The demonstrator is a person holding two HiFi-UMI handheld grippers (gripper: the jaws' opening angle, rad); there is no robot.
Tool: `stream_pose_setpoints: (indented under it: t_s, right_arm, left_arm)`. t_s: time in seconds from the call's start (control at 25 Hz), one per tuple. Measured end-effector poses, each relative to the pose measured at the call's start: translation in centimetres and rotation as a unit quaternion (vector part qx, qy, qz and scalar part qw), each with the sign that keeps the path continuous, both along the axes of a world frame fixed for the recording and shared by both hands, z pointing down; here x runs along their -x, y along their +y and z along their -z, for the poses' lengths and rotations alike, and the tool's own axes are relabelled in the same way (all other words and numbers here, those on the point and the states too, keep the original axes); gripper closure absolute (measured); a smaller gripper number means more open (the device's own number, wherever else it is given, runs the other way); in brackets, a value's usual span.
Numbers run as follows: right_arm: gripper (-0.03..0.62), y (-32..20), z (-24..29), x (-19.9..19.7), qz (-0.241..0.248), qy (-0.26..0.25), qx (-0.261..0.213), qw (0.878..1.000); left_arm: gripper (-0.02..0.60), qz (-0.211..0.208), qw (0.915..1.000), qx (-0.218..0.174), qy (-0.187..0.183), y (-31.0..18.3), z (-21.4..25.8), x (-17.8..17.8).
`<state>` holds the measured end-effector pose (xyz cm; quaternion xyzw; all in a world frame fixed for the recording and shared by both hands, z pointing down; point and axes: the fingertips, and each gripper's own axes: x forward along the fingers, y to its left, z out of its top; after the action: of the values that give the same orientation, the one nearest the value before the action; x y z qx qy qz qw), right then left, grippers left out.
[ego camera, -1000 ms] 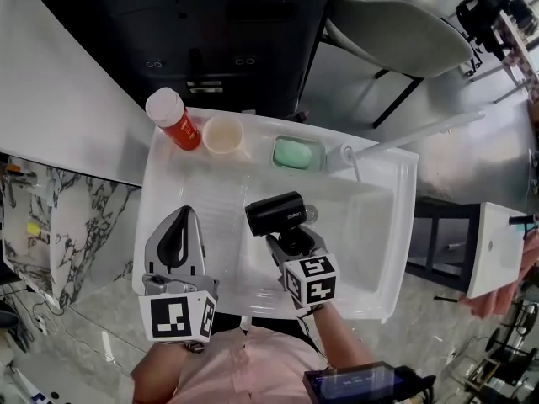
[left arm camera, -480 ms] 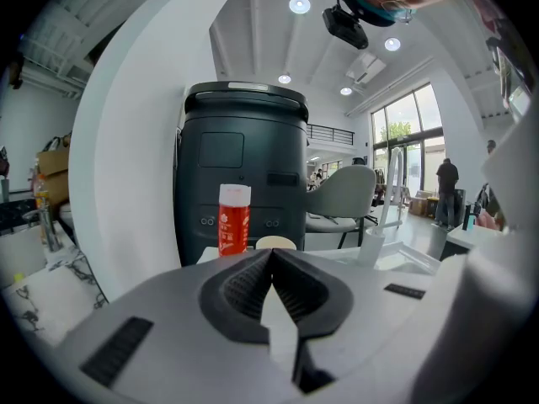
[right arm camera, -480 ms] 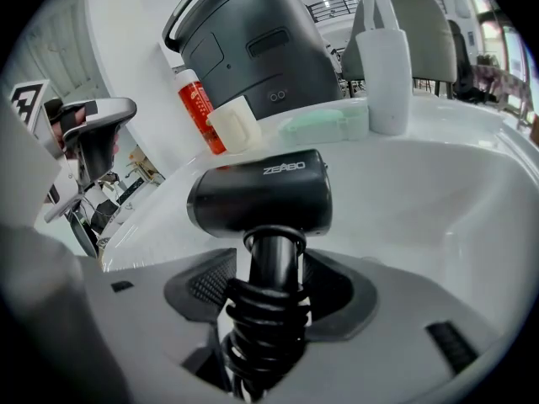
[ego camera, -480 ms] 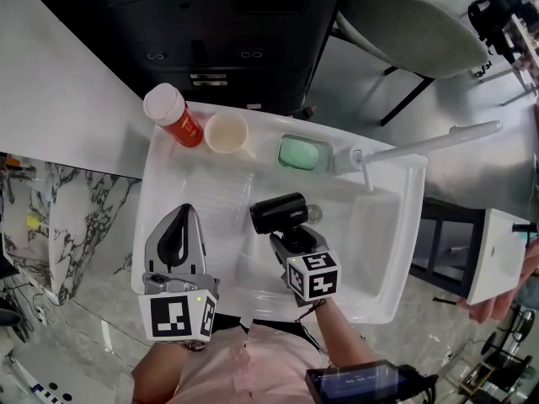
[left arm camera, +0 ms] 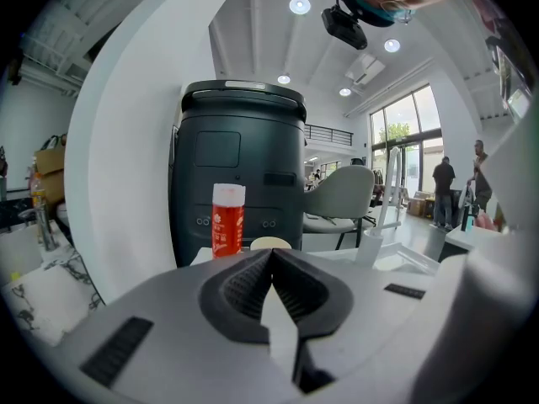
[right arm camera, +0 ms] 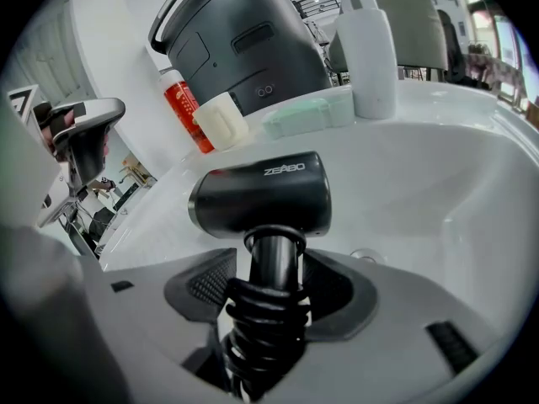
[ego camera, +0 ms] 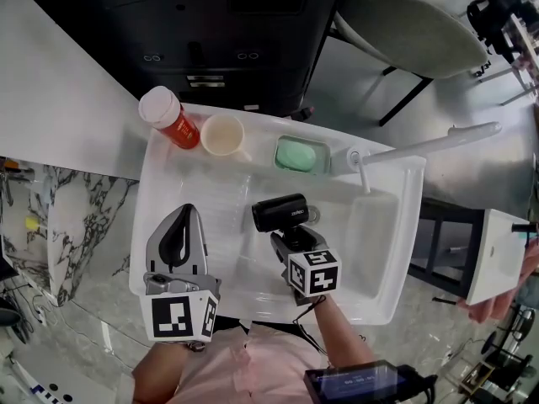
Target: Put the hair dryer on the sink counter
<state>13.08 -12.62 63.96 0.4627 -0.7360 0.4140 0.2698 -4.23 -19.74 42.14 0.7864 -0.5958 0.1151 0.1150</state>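
Observation:
A black hair dryer [ego camera: 280,213] hangs over the left part of the white sink's basin [ego camera: 370,234]. My right gripper [ego camera: 294,241] is shut on its handle, just below the barrel. In the right gripper view the barrel [right arm camera: 261,194] lies crosswise above the jaws, and the handle [right arm camera: 274,255], with its cord coiled round it, runs down between the pads. My left gripper [ego camera: 179,225] hovers over the ridged counter part of the sink [ego camera: 221,202], left of the dryer. Its jaws [left arm camera: 271,259] are shut with nothing between them.
Along the sink's back edge stand a red bottle [ego camera: 168,118], a cream cup [ego camera: 222,135], a green soap in its dish [ego camera: 297,154] and a white faucet [ego camera: 421,146]. A dark cabinet [ego camera: 227,32] stands behind, with a grey chair [ego camera: 404,32] at the back right.
My right gripper has sunk a little toward the basin with the hair dryer in it. The left gripper has kept still.

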Motion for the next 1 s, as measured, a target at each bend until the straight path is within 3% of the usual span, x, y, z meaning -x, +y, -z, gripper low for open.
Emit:
stream_pose_setpoints:
  t_s: [0.48,1.0]
  right_arm:
    - [0.342,-0.8,1.9,0.9,0.012,-0.011,-0.021,1.000]
    - [0.342,-3.5,6.9,8.0,0.091,-0.021,-0.057,0.994]
  left_arm:
    - [0.572,0.010,0.9999,-0.013,-0.001,0.4,1.3,0.3]
    - [0.572,0.049,0.9980,-0.040,0.001,2.4,4.6,4.4]
